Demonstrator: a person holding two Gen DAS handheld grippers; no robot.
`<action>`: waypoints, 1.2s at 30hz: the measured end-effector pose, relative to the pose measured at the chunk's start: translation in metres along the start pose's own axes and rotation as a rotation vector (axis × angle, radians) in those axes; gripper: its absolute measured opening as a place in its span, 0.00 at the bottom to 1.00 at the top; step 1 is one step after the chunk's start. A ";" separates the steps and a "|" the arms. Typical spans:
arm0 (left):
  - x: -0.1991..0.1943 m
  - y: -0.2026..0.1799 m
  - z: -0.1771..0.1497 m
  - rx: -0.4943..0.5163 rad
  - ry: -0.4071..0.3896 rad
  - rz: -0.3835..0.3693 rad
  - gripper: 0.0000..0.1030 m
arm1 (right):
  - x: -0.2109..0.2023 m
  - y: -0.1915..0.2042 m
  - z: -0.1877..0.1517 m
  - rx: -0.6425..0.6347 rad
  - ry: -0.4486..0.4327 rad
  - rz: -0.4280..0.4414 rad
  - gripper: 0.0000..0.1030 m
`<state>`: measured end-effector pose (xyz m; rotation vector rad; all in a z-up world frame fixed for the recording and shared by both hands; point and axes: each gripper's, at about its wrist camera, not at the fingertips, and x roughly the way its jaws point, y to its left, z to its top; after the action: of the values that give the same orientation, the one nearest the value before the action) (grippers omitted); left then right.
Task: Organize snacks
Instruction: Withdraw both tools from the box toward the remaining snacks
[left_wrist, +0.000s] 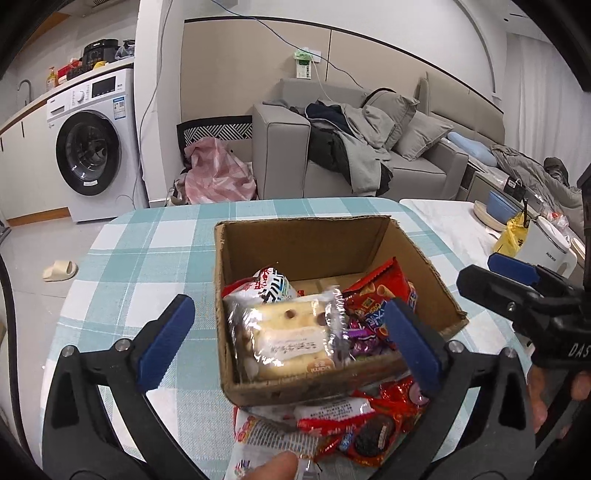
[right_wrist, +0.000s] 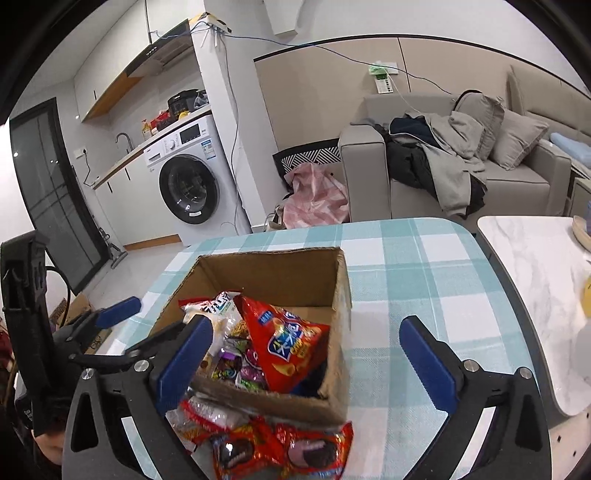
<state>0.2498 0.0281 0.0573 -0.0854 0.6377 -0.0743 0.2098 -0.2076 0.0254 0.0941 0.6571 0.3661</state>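
Hovering over the cardboard box (left_wrist: 258, 391) of snacks | your left gripper (left_wrist: 291, 332) jaws spread, empty | your right gripper (right_wrist: 306, 354) jaws spread, empty | bread pack (left_wrist: 288, 332) lies atop

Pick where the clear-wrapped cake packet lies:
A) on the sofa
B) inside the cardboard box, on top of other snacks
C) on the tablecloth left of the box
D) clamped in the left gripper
B: the cake packet rests in the box atop other packets, and both the left gripper and right gripper are open and empty.
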 end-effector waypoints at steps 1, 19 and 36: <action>-0.005 0.000 -0.002 0.002 -0.002 0.003 0.99 | -0.004 -0.001 -0.002 -0.002 0.000 0.002 1.00; -0.067 0.024 -0.059 -0.021 0.017 0.092 0.99 | -0.022 0.016 -0.054 -0.115 0.069 -0.030 1.00; -0.053 0.029 -0.098 -0.015 0.110 0.109 0.99 | -0.004 0.015 -0.083 -0.146 0.150 -0.080 1.00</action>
<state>0.1496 0.0563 0.0072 -0.0611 0.7515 0.0315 0.1519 -0.1971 -0.0347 -0.0992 0.7780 0.3446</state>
